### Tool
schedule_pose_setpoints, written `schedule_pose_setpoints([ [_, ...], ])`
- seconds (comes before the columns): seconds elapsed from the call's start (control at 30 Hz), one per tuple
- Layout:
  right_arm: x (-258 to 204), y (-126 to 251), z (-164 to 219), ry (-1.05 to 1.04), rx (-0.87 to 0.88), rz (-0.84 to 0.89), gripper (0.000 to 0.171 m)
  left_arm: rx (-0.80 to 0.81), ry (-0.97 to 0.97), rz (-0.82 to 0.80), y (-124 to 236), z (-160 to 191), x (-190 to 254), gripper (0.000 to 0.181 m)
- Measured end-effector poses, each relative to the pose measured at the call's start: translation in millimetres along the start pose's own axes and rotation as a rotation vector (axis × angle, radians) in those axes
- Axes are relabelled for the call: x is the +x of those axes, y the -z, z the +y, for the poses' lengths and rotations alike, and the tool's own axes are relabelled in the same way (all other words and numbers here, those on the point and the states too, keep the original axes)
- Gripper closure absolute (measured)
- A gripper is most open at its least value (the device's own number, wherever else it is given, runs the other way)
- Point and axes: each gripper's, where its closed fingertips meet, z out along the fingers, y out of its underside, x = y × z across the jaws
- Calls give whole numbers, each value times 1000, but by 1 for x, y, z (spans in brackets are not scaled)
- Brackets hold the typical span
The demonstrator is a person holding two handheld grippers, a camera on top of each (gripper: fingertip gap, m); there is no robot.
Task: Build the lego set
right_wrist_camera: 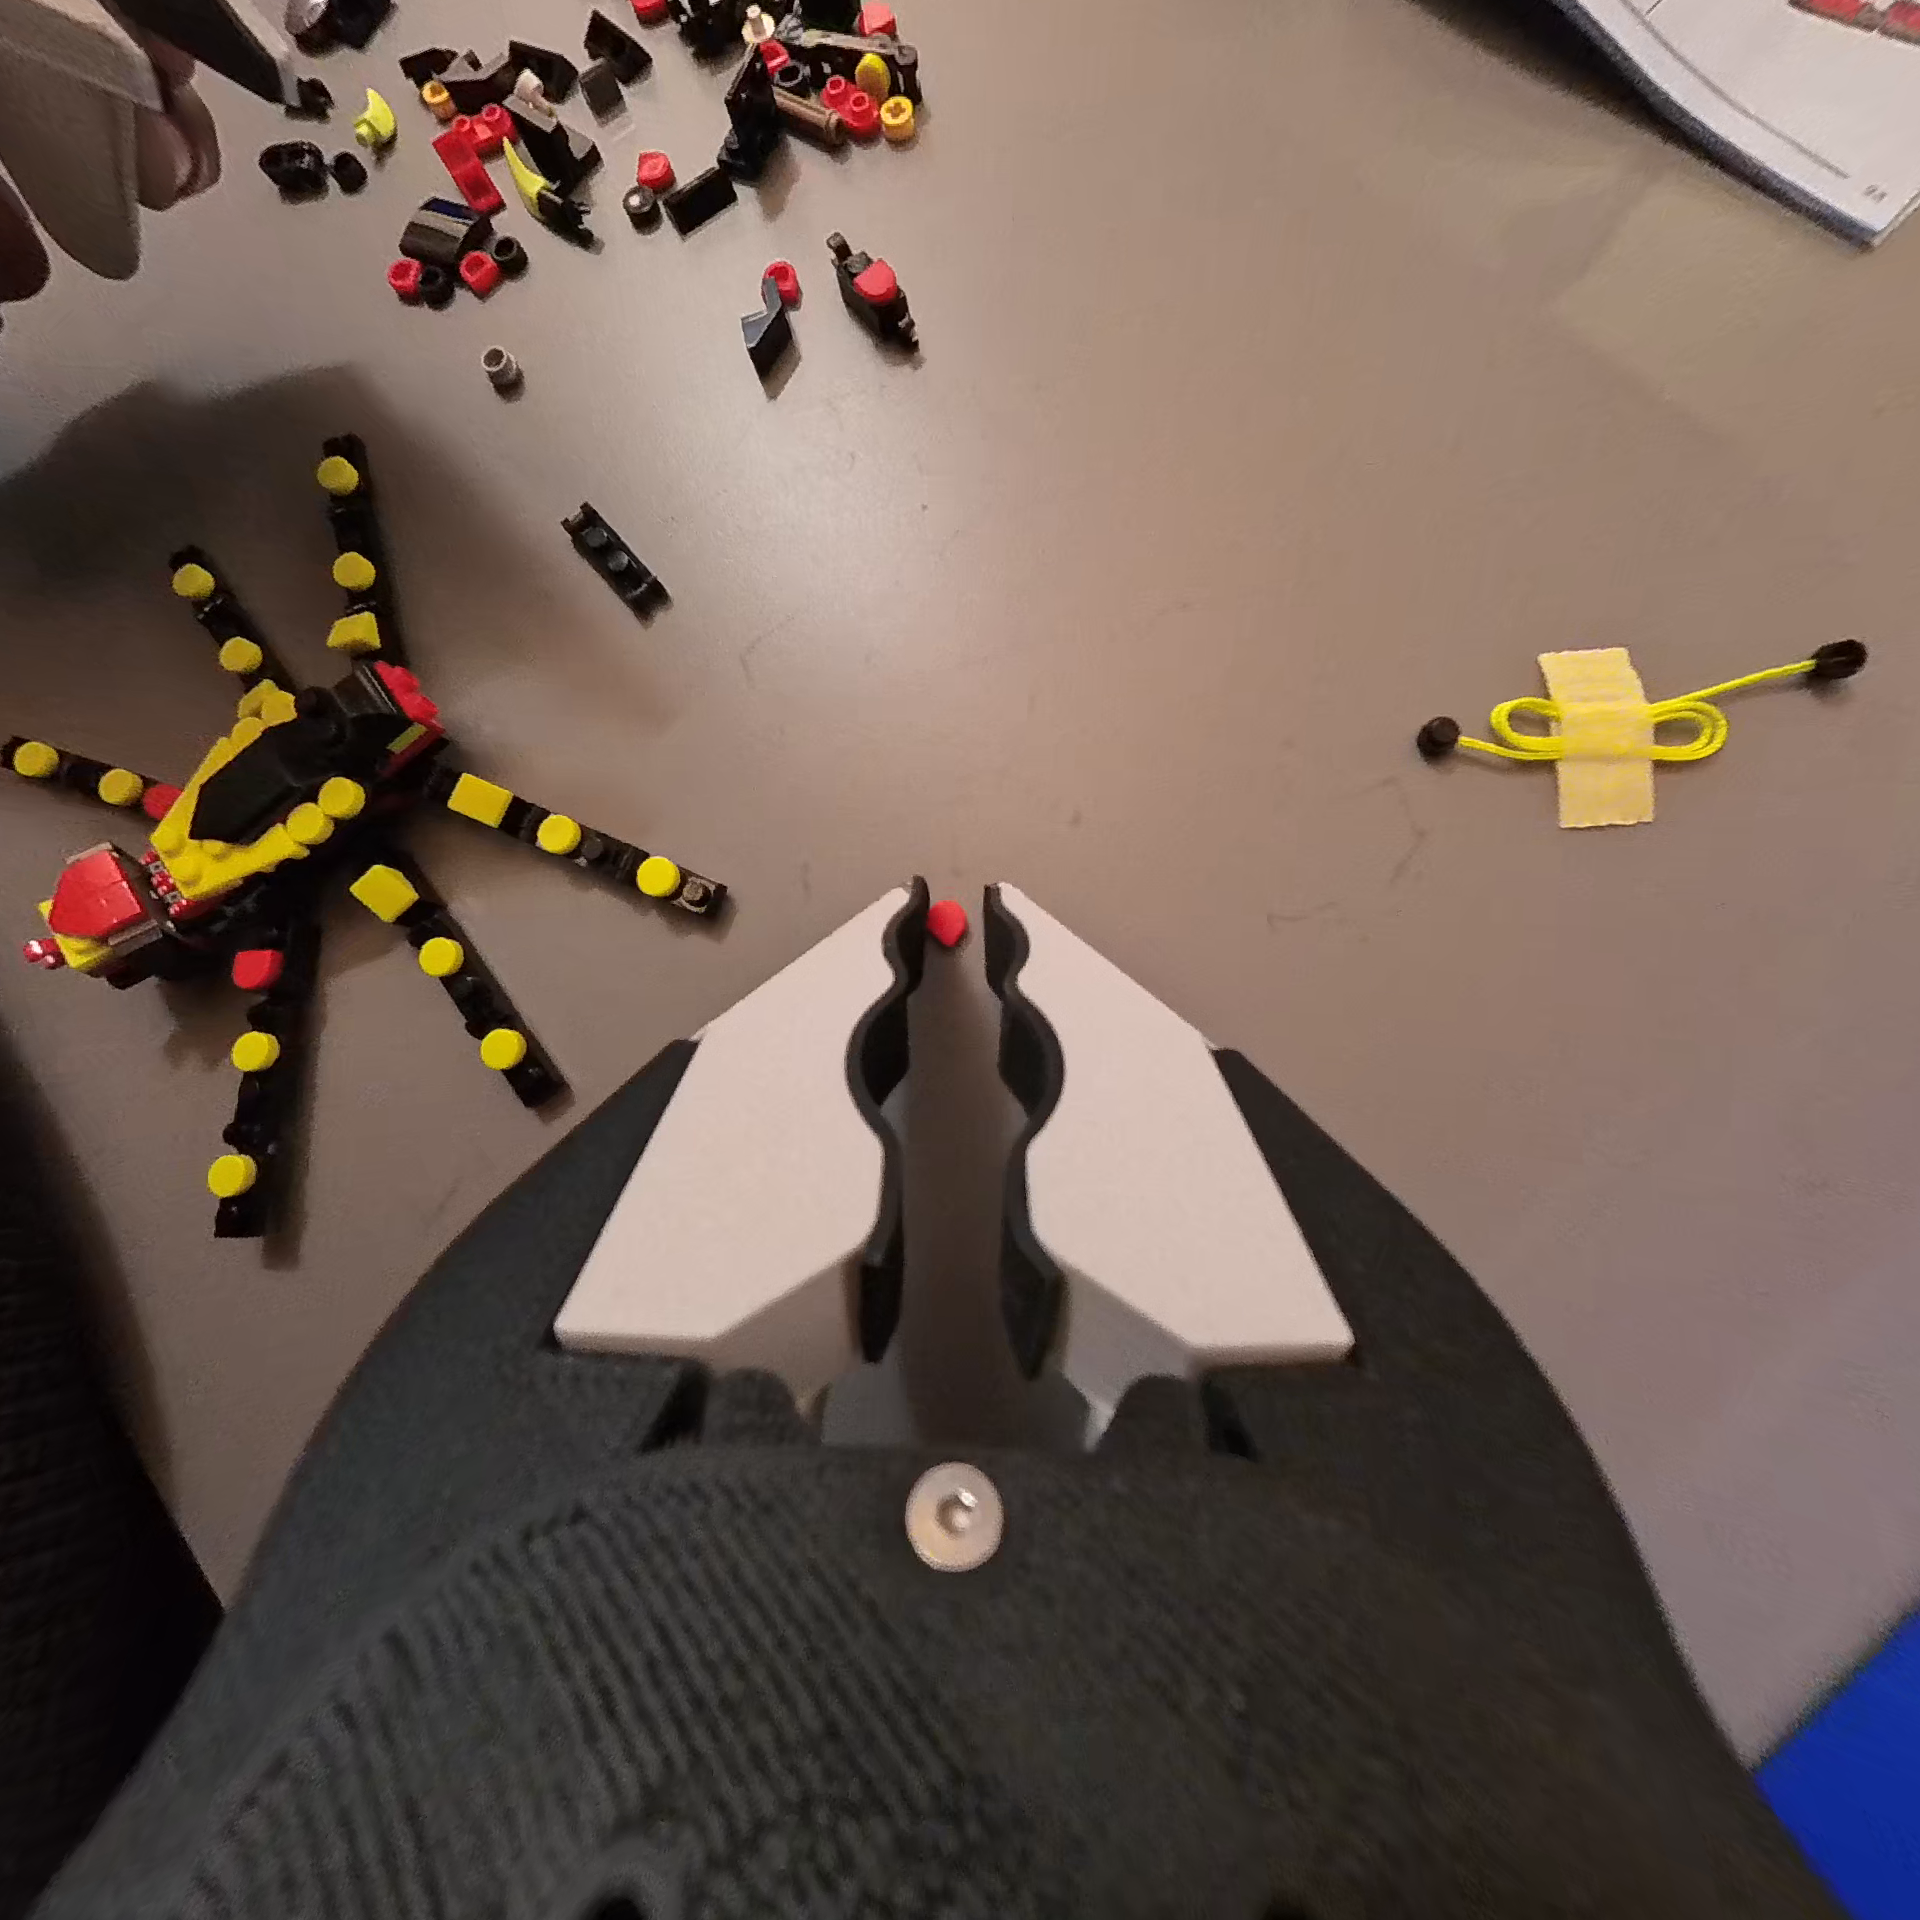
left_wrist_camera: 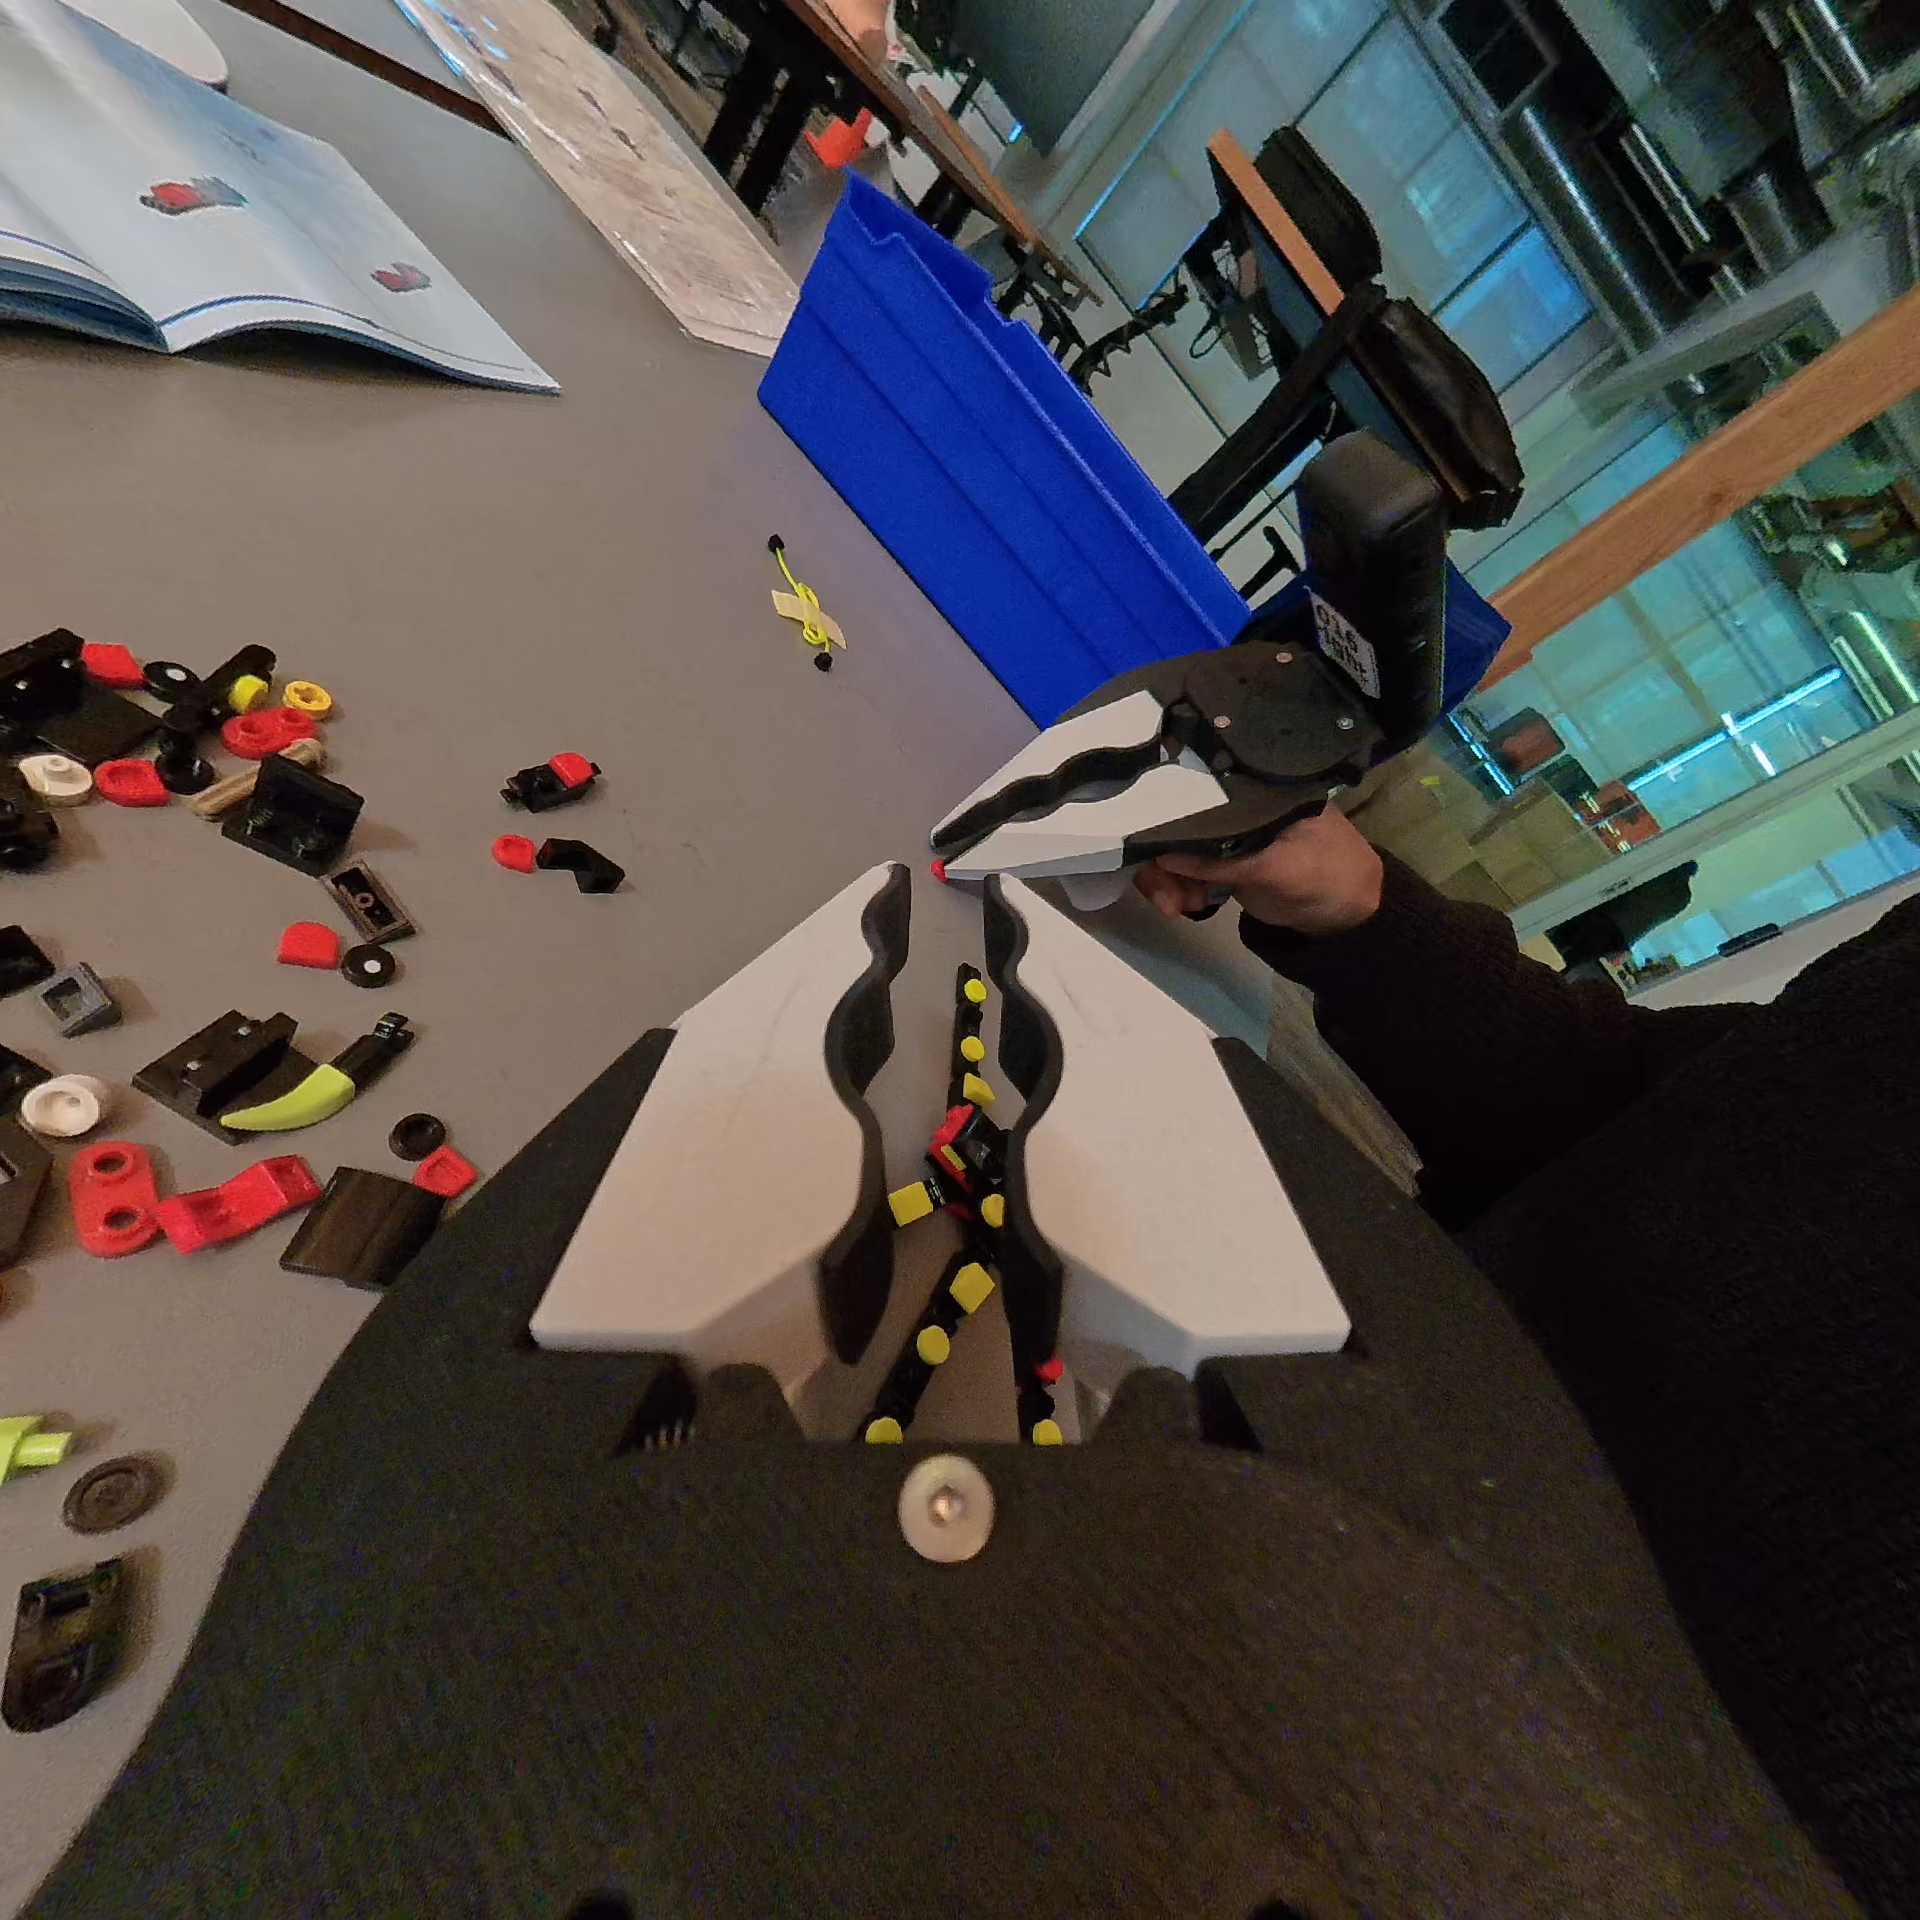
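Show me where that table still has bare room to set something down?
Bare grey table lies between the spider model, the yellow cord and the booklet. The loose brick pile at the far edge is crowded.

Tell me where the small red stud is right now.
In the right wrist view, the small red stud lies on the grey table between the right gripper's open fingertips, right of the spider model.
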Motion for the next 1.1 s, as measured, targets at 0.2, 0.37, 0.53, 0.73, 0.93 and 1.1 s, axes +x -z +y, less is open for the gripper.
schedule_pose_setpoints([
  [0.2, -5, 0, -3, -21, -3, -7, 161, -2, 2, -1, -1, 0, -1, 169],
  [0.37, -6, 5, -3, -97, -11, 49, 159, 1, 5, -10, 0, 0, -4, 169],
  [0.53, -11, 9, 3, -140, -16, 75, 155, 2, 10, -23, 0, 0, -8, 169],
  [0.73, -5, 3, 7, -192, -12, 69, 153, -6, 32, -15, -3, 2, -11, 169],
  [0.93, -14, -3, 2, -176, 5, 18, 160, -7, 43, -19, -4, 2, -14, 169],
  [1.1, -17, -6, 0, -113, 6, 26, 158, -5, 61, -12, -4, 2, -14, 169],
])
